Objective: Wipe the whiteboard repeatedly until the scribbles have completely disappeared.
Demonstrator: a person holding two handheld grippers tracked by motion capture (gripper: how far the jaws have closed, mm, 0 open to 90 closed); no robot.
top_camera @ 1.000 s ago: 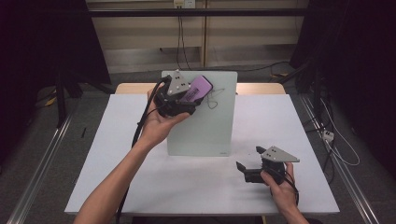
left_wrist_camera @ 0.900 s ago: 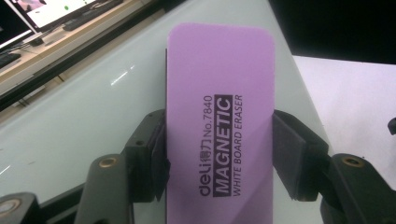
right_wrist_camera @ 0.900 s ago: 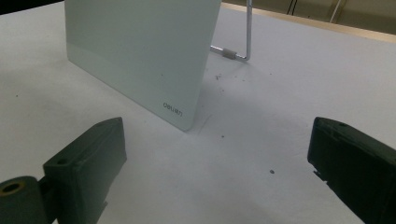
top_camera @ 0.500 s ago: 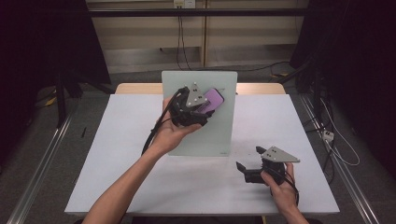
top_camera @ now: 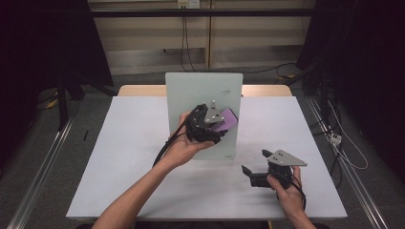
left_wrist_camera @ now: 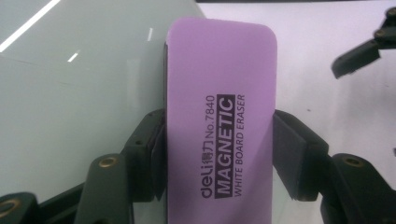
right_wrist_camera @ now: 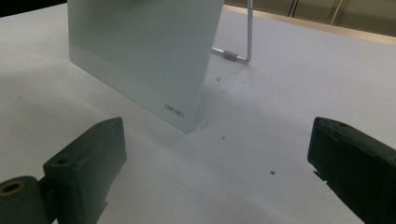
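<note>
Since a second ago we have brought the left gripper (top_camera: 216,125) down the glass whiteboard (top_camera: 191,90), from its top edge to mid-board. Our left gripper view reads the purple magnetic whiteboard eraser (left_wrist_camera: 219,116), clamped between both pads; from above its label is illegible. Our right gripper (top_camera: 253,174) rests on the white table (top_camera: 129,157), jaws wide apart around nothing. Whether the eraser touches the board, we cannot tell.
</note>
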